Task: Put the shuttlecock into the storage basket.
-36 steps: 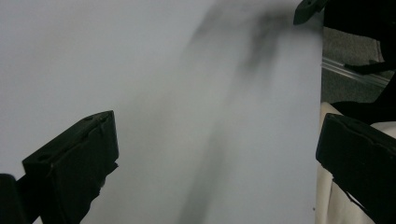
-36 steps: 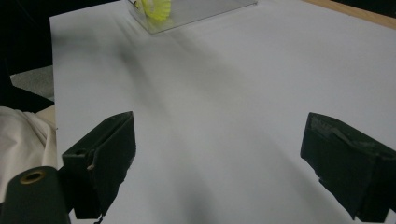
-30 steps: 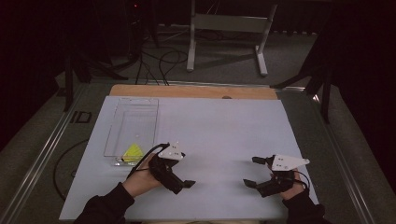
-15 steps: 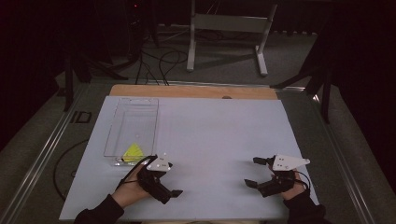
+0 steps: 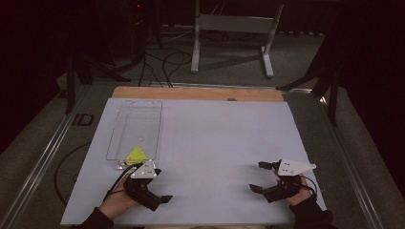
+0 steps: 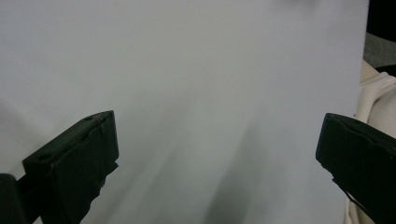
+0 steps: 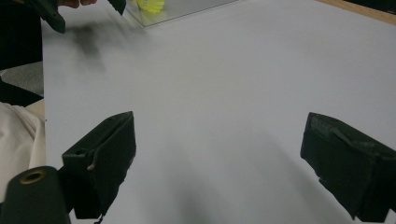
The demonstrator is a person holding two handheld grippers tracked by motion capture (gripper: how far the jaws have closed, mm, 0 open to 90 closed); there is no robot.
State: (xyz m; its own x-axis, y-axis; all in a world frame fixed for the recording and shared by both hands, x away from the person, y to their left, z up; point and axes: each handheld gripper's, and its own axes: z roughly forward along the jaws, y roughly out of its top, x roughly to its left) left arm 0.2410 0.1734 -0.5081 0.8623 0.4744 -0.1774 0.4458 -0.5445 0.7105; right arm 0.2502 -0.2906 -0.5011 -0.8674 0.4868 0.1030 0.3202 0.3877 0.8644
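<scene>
currently both grippers sit low over the white table sheet [image 5: 215, 143], near its front edge and well apart. left gripper [image 5: 162, 198] jaws spread wide, nothing between them, bare sheet beyond. right gripper [image 5: 260, 176] jaws likewise released, holding nothing. yellow triangular piece [image 5: 135, 155] lies at the near end of the clear tray [image 5: 138, 107], just beyond the left gripper; it also appears far off in the right gripper view [image 7: 150, 4]

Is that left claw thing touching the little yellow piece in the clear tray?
Apart. In the left gripper view the left gripper has open jaws with bare white table between; the high view shows the yellow piece in the clear tray.
</scene>
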